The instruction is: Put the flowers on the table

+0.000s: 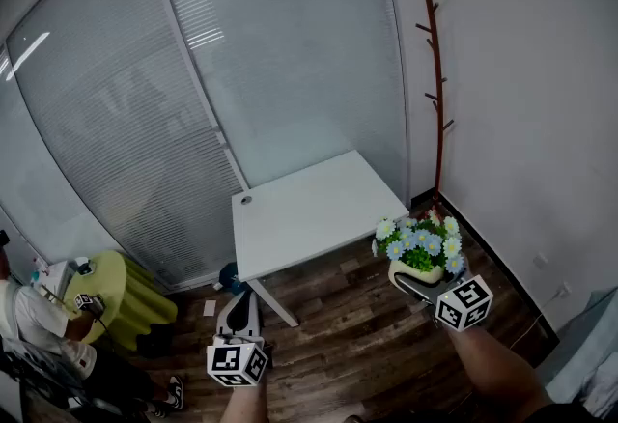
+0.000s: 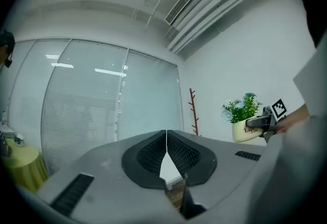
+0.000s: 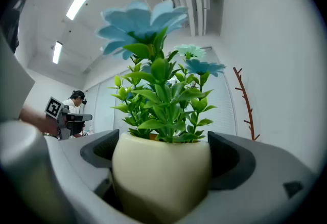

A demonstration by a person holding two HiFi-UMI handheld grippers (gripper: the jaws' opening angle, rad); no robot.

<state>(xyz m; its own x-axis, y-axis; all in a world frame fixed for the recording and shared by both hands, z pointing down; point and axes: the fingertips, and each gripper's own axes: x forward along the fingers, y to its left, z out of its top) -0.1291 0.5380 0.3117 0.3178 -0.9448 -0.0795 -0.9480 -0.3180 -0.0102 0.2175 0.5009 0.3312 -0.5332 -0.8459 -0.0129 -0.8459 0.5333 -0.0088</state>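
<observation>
A cream pot of blue and white flowers with green leaves (image 1: 421, 257) hangs in the air above the wood floor, off the white table's (image 1: 309, 209) right front corner. My right gripper (image 1: 425, 284) is shut on the pot (image 3: 161, 177), whose sides fill the gap between the two wide-spread jaws. The blooms (image 3: 143, 21) rise upright above the jaws. My left gripper (image 1: 238, 310) hangs lower on the left, near the table's front leg, shut with its pads meeting and nothing between them (image 2: 166, 151). In the left gripper view the potted flowers (image 2: 244, 126) show at right.
A brown coat stand (image 1: 436, 73) stands in the corner behind the table. Frosted glass walls with blinds (image 1: 145, 122) run along the left and back. A person (image 1: 39, 315) sits by a yellow-green round table (image 1: 121, 291) at left.
</observation>
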